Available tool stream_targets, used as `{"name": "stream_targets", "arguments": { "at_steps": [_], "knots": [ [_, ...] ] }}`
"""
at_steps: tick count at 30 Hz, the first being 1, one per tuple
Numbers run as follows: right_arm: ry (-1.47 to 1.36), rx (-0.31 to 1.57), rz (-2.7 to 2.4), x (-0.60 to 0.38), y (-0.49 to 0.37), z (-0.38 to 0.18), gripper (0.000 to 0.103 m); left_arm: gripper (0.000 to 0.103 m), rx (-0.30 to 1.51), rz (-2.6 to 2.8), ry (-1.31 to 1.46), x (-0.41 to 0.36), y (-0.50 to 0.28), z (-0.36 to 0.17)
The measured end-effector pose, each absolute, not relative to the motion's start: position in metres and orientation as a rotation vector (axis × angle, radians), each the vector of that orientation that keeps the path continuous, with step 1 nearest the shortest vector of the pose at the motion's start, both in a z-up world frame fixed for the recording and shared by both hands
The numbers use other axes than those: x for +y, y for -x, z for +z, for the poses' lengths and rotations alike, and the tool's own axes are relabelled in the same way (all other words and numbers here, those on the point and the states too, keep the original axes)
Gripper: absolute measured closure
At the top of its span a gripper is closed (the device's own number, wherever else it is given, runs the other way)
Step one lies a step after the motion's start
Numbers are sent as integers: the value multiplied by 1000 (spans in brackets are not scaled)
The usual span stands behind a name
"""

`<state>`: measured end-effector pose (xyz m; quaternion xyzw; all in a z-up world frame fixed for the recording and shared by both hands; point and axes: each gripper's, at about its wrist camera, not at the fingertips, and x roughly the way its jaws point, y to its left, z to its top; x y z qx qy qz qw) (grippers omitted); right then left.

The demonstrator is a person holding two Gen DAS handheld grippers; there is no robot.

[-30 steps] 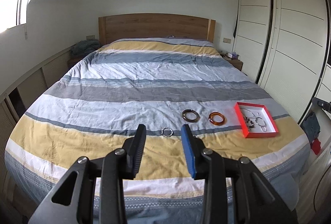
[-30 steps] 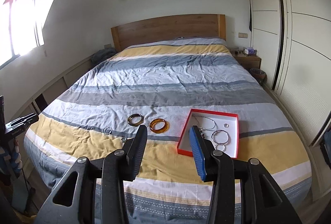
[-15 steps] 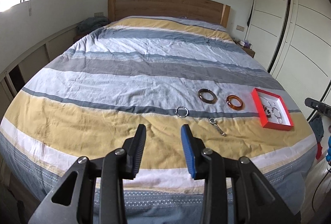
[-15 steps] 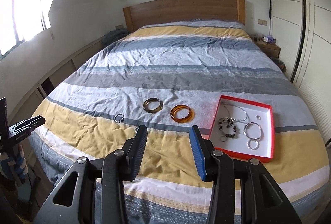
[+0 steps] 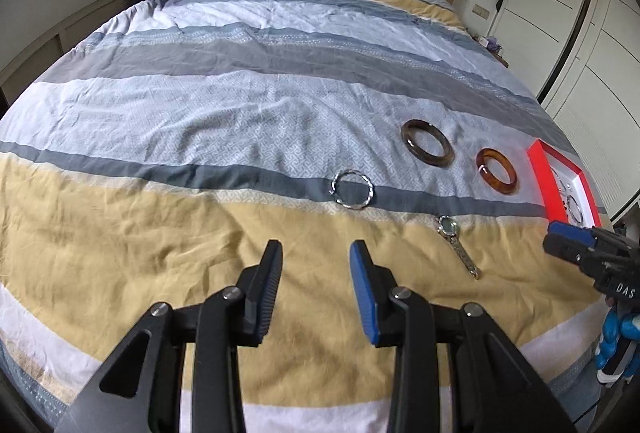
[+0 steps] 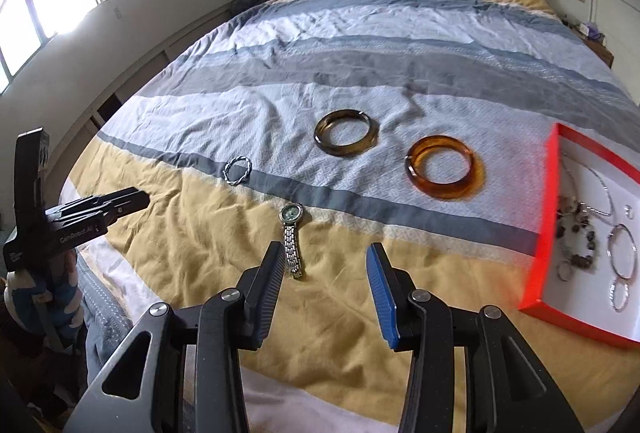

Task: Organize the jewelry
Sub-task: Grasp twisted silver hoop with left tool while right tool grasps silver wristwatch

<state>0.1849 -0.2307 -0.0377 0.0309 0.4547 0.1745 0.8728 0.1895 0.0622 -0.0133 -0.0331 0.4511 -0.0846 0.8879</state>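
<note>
We found the yellow stripe of the bed (image 5: 120, 253) bare ahead of both spread grippers, nothing between their fingers. Only the watch (image 6: 291, 239) lay near our right gripper (image 6: 326, 265), just beside its left finger. The twisted ring (image 5: 351, 189), two bangles and red tray (image 6: 540, 233) sat farther off, well apart.

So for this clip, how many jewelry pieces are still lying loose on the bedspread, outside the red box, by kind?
Chunky bangles: 2, dark brown bangle and amber bangle
Thin twisted silver bracelet: 1
Wristwatch: 1
Total: 4 loose pieces; the red box contents are not counted.
</note>
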Motion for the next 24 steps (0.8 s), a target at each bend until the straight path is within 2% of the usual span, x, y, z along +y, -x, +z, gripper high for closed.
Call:
{"name": "stream_targets", "arguments": {
  "at_steps": [8,16,19,21,24],
  "knots": [
    [-71,1012,471,-188,-231,-89,61,70,964,-177,60,46,-249,-45],
    [-43,1022,518,-168,-251,-115,62,71,1002,-179,48,37,-273,-73],
    [-47,1014,519,-169,-253,-118,65,71,1003,-196,17,29,-275,-77],
    [-44,1010,520,-169,-253,-120,71,71,1002,-208,9,24,-276,-79],
    [-50,1006,514,-172,-254,-122,77,76,1000,-204,-4,18,-276,-81]
  ]
}}
